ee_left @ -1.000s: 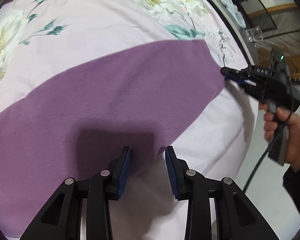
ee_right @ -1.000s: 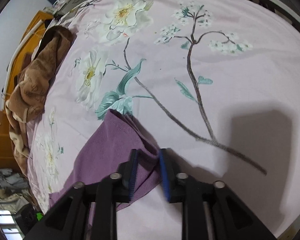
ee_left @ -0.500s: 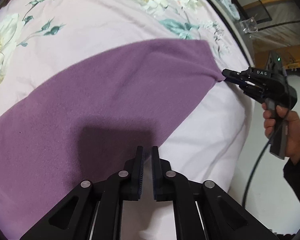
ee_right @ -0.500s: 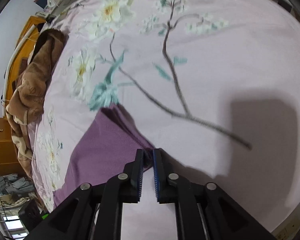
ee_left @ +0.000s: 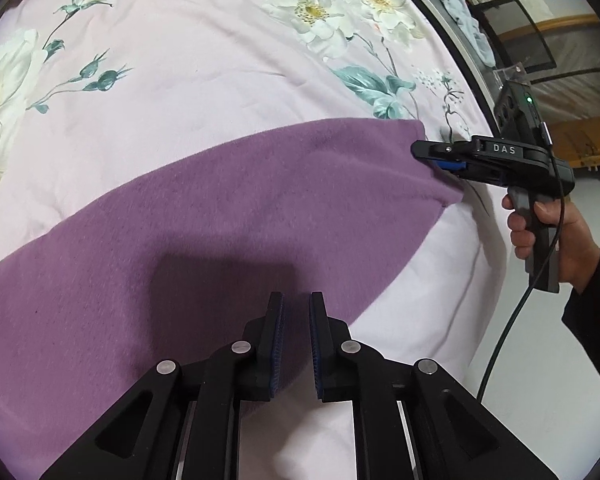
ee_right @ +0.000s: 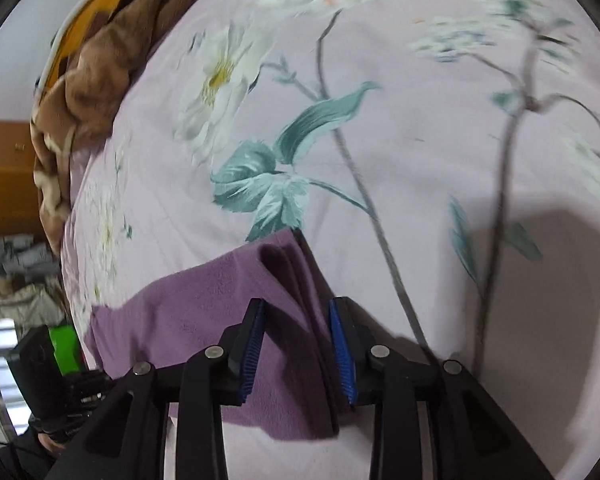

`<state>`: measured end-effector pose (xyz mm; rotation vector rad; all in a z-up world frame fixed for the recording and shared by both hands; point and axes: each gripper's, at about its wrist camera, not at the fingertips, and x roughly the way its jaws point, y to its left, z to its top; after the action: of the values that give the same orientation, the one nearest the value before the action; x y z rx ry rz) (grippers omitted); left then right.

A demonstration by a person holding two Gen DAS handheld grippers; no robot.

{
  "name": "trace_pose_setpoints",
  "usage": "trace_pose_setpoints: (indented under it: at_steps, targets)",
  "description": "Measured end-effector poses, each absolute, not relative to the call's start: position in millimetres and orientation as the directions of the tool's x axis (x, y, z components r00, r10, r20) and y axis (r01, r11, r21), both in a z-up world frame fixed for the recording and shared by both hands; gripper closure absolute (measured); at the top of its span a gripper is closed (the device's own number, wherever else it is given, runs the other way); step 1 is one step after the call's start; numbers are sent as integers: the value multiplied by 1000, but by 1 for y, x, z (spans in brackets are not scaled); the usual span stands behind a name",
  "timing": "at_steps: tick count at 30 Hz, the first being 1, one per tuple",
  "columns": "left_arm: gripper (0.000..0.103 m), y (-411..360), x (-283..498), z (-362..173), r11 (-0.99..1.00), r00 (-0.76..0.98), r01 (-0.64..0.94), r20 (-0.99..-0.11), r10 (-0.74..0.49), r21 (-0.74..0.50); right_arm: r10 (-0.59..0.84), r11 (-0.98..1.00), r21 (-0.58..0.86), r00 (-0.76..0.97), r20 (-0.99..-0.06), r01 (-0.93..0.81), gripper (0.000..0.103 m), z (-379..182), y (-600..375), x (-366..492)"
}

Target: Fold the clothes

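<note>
Purple garment (ee_left: 204,240) is lying flat on the bed, spanning the left wrist view from lower left up to a corner at right of centre; in the right wrist view its folded corner (ee_right: 288,280) is sitting at lower centre, layered edges showing along the right side. Left gripper (ee_left: 296,344) is sitting at the bottom centre of its view over the garment's lower edge, fingers (ee_left: 276,344) nearly together with only a narrow gap; cloth is lying in that gap, but the pads aren't visibly pressing on it, so can't tell if it's actually gripped. They have just been closing, then easing back a touch. Right gripper (ee_right: 296,352) is straddling the folded corner, fingers (ee_right: 342,352) standing clearly apart and having just been opening; cloth is lying between them, pads not pressing on it. In the left wrist view the same right gripper (ee_left: 440,156) is showing at right, tips at the garment's far corner, a hand (ee_left: 548,228) in a dark sleeve on its handle, black cable hanging below. Bed sheet (ee_left: 180,80) is pale pink with white flowers and teal leaves. Brown blanket (ee_right: 96,80) is bunched at the upper left of the right wrist view, along the bed edge.
</note>
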<state>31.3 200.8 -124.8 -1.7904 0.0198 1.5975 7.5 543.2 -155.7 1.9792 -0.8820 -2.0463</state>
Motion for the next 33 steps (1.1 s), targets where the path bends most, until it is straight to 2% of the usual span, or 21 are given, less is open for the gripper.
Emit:
trace_pose_setpoints:
  at_steps: [1, 2, 6, 9, 11, 12, 16, 22, 23, 25, 33]
  targets:
    - [90, 202, 31, -125, -738, 229, -460, -869, 438, -493, -497, -820, 505, -104, -862, -269, 94, -155, 542, 4]
    - [90, 204, 30, -124, -739, 229, -460, -870, 436, -492, -497, -823, 508, -110, -861, -254, 95, -150, 541, -1]
    - [90, 209, 29, -122, -739, 220, -462, -870, 441, -491, -510, -813, 544, -198, -837, -205, 95, -126, 546, -16]
    - [90, 207, 28, -127, -747, 225, -454, -873, 432, -486, -505, -815, 539, -197, -841, -214, 94, -132, 552, -23]
    - [90, 205, 29, -131, -754, 235, -447, -876, 421, -482, -503, -817, 522, -137, -853, -247, 87, -150, 550, -19]
    - [90, 204, 30, -131, -754, 235, -447, -876, 421, -482, -505, -816, 514, -106, -857, -265, 87, -159, 550, -17]
    - [90, 199, 32, -130, -737, 248, -470, -874, 417, -485, -571, -749, 588, -151, -807, -306, 76, -165, 562, -8]
    - [90, 196, 31, -135, -753, 252, -457, -881, 401, -473, -621, -736, 628, -117, -775, -252, 75, -179, 554, -20]
    - [90, 196, 30, -135, -756, 252, -454, -882, 398, -471, -629, -732, 632, -105, -771, -255, 77, -179, 553, -22]
    - [90, 198, 30, -136, -762, 251, -448, -884, 395, -468, -626, -741, 627, -90, -774, -238, 94, -177, 546, -26]
    - [90, 200, 19, -125, -771, 211, -449, -892, 399, -451, -622, -748, 653, -219, -752, -117, 96, -127, 545, -52]
